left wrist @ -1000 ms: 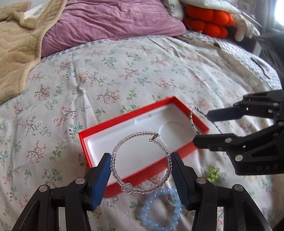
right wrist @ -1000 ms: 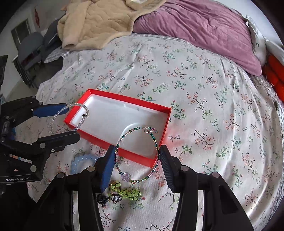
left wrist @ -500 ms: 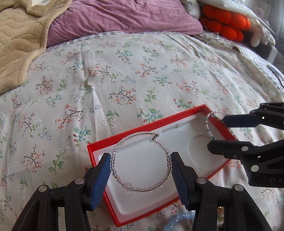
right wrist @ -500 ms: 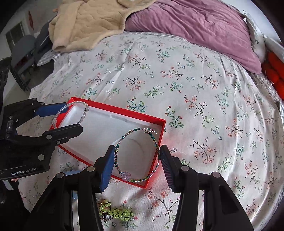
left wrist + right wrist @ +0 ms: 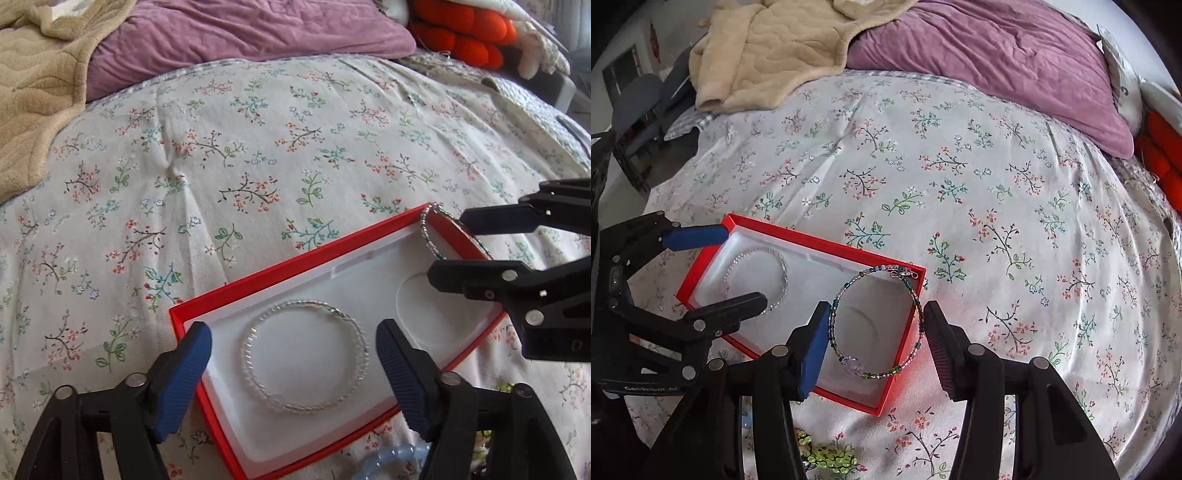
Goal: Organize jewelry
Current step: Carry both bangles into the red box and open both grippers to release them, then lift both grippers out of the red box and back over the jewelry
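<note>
The left tongs (image 5: pixel 293 341) have just been opening and stand wide; the clear bead bracelet (image 5: pixel 304 356) lies loose between them in the red box (image 5: pixel 236 286) on the bed (image 5: pixel 258 147). The right tongs (image 5: pixel 875 325) grip the green bead bracelet (image 5: pixel 877 321) over the box's other end.

A beaded bracelet (image 5: pixel 304 356) lies in the box (image 5: pixel 258 282) on the bedspread (image 5: pixel 258 147).
</note>
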Tool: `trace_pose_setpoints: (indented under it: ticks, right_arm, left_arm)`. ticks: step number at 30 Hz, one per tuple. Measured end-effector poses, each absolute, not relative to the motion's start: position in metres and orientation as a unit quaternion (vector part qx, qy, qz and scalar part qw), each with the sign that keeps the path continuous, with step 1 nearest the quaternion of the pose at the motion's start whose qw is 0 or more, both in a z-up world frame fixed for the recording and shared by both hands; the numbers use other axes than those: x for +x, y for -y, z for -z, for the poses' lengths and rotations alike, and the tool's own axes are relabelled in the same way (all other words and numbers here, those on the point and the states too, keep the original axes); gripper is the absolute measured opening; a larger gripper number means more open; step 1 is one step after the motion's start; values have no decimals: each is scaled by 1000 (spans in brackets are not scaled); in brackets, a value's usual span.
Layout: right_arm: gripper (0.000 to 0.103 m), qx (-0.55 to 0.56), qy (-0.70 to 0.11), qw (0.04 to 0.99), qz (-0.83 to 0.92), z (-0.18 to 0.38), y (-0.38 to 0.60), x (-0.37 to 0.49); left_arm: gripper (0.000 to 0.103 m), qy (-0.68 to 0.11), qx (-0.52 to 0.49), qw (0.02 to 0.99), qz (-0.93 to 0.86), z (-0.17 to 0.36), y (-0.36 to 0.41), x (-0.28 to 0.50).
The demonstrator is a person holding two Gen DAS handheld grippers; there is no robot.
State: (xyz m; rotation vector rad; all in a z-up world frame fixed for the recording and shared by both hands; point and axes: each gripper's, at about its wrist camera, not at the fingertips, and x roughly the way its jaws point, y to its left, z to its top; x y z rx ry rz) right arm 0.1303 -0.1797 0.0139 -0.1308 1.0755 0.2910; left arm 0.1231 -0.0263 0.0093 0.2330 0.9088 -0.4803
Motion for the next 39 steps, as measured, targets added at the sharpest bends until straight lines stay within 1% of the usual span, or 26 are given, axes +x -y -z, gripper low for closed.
trace_pose_setpoints:
  ticks: [5, 14, 18, 23, 24, 25, 30, 39]
  right_arm:
    - [55, -75, -507, 847, -139, -14, 172, 130]
    - [55, -138, -486, 853, -133, -16, 152, 125]
    - [56, -157, -462, 860, -149, -26, 141, 119]
    - [57, -147, -488, 845, -162, -14, 136, 122]
    - [58, -147, -494, 841, -163, -11, 135, 122]
    - [62, -147, -500, 838, -163, -9, 134, 123]
    - [70, -143, -502, 838, -161, -8, 136, 121]
    - [71, -144, -499, 843, -142, -19, 144, 114]
  left_arm:
    - [84, -424, 134, 867, 227, -16, 18, 109]
    - [84, -423, 137, 869, 218, -20, 1, 102]
    - [84, -425, 133, 869, 215, -19, -3, 103]
    - [84, -429, 129, 868, 212, -17, -5, 105]
    - [84, -429, 129, 868, 212, -17, -5, 105]
    - [84, -429, 129, 868, 212, -17, -5, 105]
    - [84, -429, 129, 868, 212, -17, -5, 105]
    - [84, -437, 127, 866, 208, -20, -7, 101]
